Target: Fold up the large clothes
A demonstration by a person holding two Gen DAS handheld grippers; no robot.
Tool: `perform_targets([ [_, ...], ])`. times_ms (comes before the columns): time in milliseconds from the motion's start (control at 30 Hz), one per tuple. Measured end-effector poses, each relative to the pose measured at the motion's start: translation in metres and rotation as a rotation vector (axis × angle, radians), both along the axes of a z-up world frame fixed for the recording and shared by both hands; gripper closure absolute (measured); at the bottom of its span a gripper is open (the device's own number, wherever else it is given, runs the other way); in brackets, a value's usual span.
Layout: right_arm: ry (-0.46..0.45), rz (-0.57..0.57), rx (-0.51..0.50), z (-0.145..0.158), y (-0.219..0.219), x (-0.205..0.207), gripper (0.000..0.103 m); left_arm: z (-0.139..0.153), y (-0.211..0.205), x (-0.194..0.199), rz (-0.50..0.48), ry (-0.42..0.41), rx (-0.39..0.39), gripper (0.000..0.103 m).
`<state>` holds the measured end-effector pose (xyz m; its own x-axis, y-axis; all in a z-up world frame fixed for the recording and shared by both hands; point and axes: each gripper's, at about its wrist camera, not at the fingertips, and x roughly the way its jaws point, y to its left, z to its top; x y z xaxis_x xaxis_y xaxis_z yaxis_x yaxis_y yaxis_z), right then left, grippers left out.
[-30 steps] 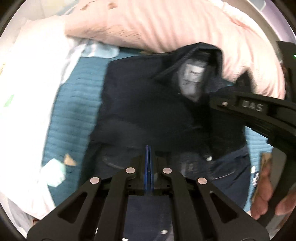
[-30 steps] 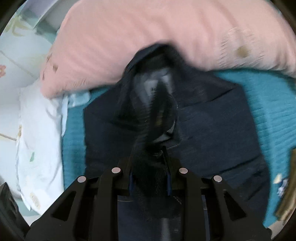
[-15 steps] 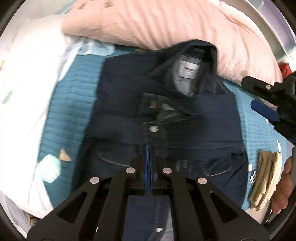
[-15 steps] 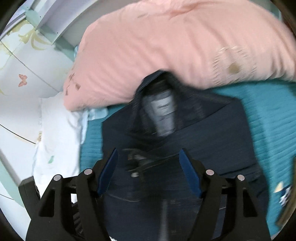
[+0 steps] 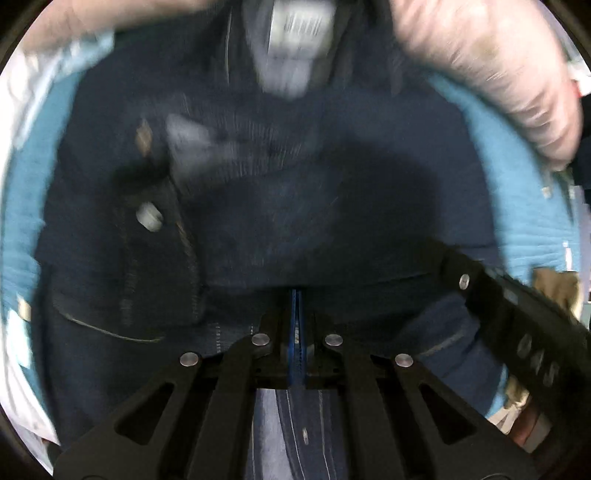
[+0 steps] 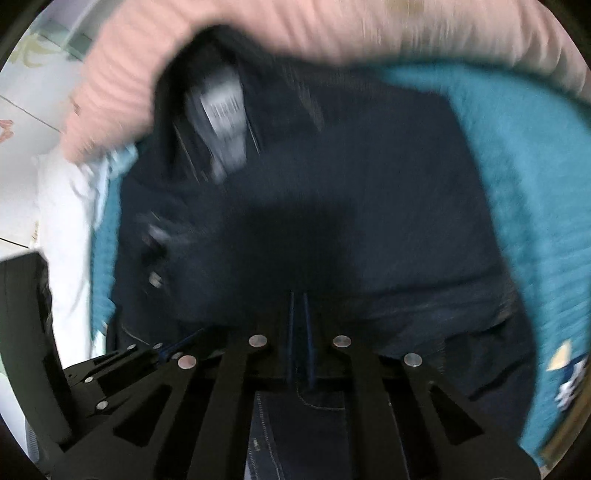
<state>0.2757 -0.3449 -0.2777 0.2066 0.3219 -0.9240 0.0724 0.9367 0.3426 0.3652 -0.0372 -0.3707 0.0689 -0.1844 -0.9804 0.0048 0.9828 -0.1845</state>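
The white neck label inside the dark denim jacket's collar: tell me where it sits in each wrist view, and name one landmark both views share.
Left wrist view: the white neck label sits at the top centre, blurred, inside the collar.
Right wrist view: the label sits upper left, tilted, inside the collar.
Shared landmark: the pink pillow, lying just beyond the collar in both views.
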Motion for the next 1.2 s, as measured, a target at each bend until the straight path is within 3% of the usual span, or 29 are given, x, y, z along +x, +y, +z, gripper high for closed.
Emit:
perform_targets([
  [33, 0.025, 0.003, -0.008, -0.014, 0.002, -0.002, 0.103, -0.014, 0.0, 0.0, 0.008, -0.003, 0.006, 0.101],
  [100, 0.014, -0.002, -0.017, -0.034, 0.001, -0.007, 0.103, -0.015, 0.0, -0.002, 0.004, -0.022, 0.005, 0.1],
  [167, 0.014, 0.005, 0.013, -0.03, -0.005, -0.009, 0.103, -0.009, 0.001, -0.001, -0.02, -0.017, -0.003, 0.1],
  [267, 0.03, -0.027, -0.092, -0.015, -0.027, -0.01, 0.103, 0.001, 0.013, -0.001, 0.0, -0.017, 0.022, 0.1],
  [333, 0.03, -0.049, -0.158, -0.009, -0.049, -0.013, 0.103, 0.008, 0.025, -0.003, 0.017, -0.047, 0.08, 0.1],
  [433, 0.057, -0.111, -0.202, -0.021, -0.079, -0.017, 0.103, -0.007, 0.041, 0.0, 0.05, -0.022, 0.01, 0.1],
  [533, 0.064, -0.156, -0.101, -0.037, -0.091, -0.021, 0.103, -0.009, 0.045, 0.003, 0.094, 0.002, -0.012, 0.1],
  [633, 0.068, -0.153, -0.129, -0.016, -0.082, -0.019, 0.102, 0.012, 0.036, 0.003, 0.032, -0.023, 0.033, 0.1],
  [767, -0.101, -0.087, -0.092, 0.042, -0.057, -0.011, 0.102, 0.051, 0.03, 0.011, 0.017, -0.156, -0.026, 0.1],
  [833, -0.112, -0.062, -0.058, 0.048, -0.043, -0.002, 0.102, 0.059, 0.024, 0.025, 0.018, -0.195, -0.047, 0.1],
  [900, -0.104, -0.034, -0.022, 0.04, -0.024, 0.013, 0.102, 0.052, 0.017, 0.041, 0.029, -0.186, -0.054, 0.1],
  [967, -0.08, -0.013, 0.004, 0.022, -0.014, 0.023, 0.102, 0.027, 0.012, 0.054, 0.042, -0.144, -0.03, 0.101],
  [1033, -0.029, -0.006, -0.072, -0.008, -0.003, 0.032, 0.103, 0.009, 0.014, 0.062, 0.054, -0.136, -0.031, 0.101],
  [1067, -0.012, -0.003, -0.091, -0.021, -0.009, 0.039, 0.103, 0.008, 0.016, 0.064, 0.062, -0.145, -0.048, 0.1],
  [1133, -0.019, -0.007, -0.037, -0.024, -0.02, 0.039, 0.103, 0.013, 0.021, 0.066, 0.072, -0.131, -0.069, 0.1],
  [1200, -0.028, -0.037, -0.121, -0.015, -0.035, 0.037, 0.103, 0.023, 0.024, 0.064, 0.056, -0.161, 0.002, 0.101],
])
